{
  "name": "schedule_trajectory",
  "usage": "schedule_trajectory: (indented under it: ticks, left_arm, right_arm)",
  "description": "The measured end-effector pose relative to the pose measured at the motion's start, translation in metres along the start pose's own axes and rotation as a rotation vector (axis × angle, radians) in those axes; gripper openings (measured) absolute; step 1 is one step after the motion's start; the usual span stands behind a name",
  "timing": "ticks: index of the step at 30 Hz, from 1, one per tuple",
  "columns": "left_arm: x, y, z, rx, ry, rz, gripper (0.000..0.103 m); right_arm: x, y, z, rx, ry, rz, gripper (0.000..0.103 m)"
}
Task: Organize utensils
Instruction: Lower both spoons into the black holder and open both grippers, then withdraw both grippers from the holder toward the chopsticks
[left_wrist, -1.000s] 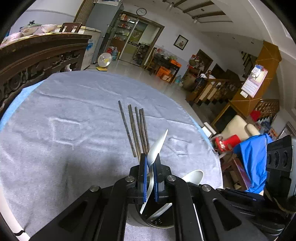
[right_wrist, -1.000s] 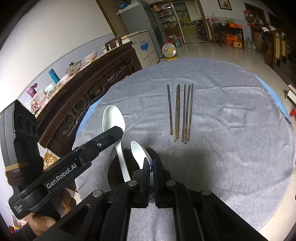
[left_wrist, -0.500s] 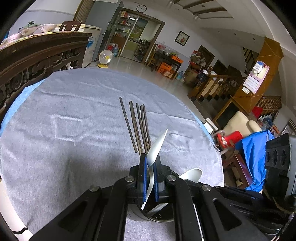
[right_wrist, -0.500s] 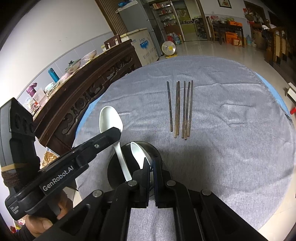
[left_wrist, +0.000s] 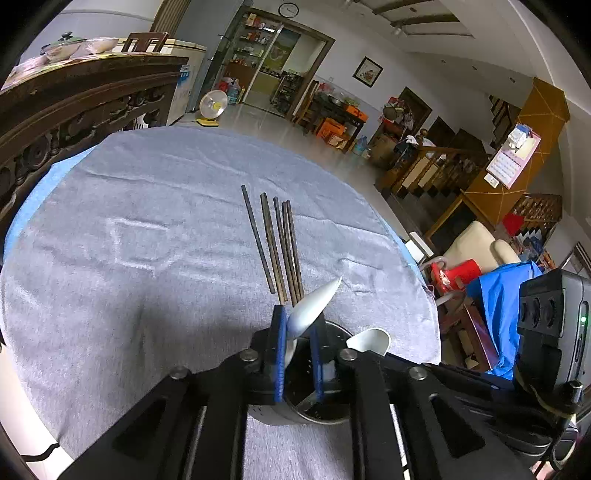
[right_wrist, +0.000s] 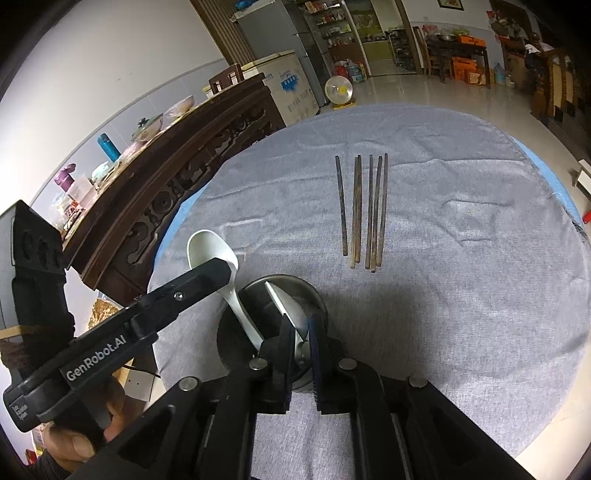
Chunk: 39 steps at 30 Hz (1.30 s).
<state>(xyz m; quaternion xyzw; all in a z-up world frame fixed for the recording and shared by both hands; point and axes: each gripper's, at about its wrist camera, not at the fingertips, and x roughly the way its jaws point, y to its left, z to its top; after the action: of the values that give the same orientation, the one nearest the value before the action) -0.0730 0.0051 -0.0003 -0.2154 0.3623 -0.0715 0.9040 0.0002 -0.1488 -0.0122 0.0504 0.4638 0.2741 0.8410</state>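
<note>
A round metal utensil holder (right_wrist: 273, 317) stands on the grey tablecloth, near its front edge; it also shows in the left wrist view (left_wrist: 317, 402). My left gripper (left_wrist: 298, 354) is over the holder, jaws slightly apart around a white spoon (left_wrist: 314, 306) that leans in it. My right gripper (right_wrist: 300, 354) is also over the holder, jaws slightly apart around a second white spoon (right_wrist: 288, 306). The first spoon (right_wrist: 218, 266) shows beside the left gripper arm in the right wrist view. Several dark chopsticks (right_wrist: 364, 214) lie side by side beyond the holder; they also show in the left wrist view (left_wrist: 277, 243).
The grey cloth (left_wrist: 129, 258) covers a round table. A carved dark wooden sideboard (right_wrist: 177, 173) stands along the left with bowls and bottles on it. Chairs, a red stool (left_wrist: 458, 271) and blue fabric lie past the table's right edge.
Both grippers' jaws have opened a little around their spoons, which now lean in the holder. Both grippers have drawn back slightly.
</note>
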Motion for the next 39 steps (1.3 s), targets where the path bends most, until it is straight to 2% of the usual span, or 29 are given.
schedule_trajectory:
  ticks: [2,4,5,8,14,18,23,26,34,36,39]
  left_arm:
    - [-0.003,0.001,0.0,-0.01,0.0,-0.001,0.026]
    - [-0.008,0.003,0.002,-0.023,-0.006,-0.004,0.031]
    - [-0.01,0.004,0.002,-0.028,-0.007,-0.005,0.036]
    - [-0.017,0.007,0.005,-0.041,-0.023,-0.006,0.038]
    - [-0.027,0.018,0.013,-0.085,-0.052,0.017,0.061]
    - [-0.021,0.037,0.018,-0.129,-0.038,0.071,0.062]
    - [-0.003,0.064,0.016,-0.2,0.028,0.157,0.063]
    - [0.017,0.078,0.011,-0.22,0.116,0.238,0.064]
    - [0.05,0.104,0.0,-0.213,0.238,0.381,0.065]
    - [0.052,0.107,0.001,-0.207,0.244,0.396,0.065]
    - [0.057,0.113,0.002,-0.2,0.244,0.409,0.065]
  right_arm:
    - [-0.001,0.0,0.0,-0.001,-0.003,0.0,0.024]
    - [-0.004,-0.001,0.001,0.004,-0.008,-0.007,0.031]
    - [-0.006,-0.003,0.002,0.009,-0.013,-0.004,0.031]
    - [-0.012,-0.007,0.004,0.022,-0.025,-0.006,0.031]
    - [-0.028,-0.025,0.011,0.077,-0.065,-0.004,0.032]
    - [-0.028,-0.046,0.013,0.126,-0.06,-0.012,0.033]
    - [-0.015,-0.075,0.01,0.201,-0.016,-0.024,0.033]
    - [-0.001,-0.089,0.007,0.228,0.027,-0.032,0.033]
    - [0.032,-0.111,0.006,0.245,0.124,-0.073,0.033]
    - [0.041,-0.117,0.006,0.248,0.15,-0.095,0.036]
    - [0.049,-0.123,0.007,0.249,0.162,-0.125,0.051]
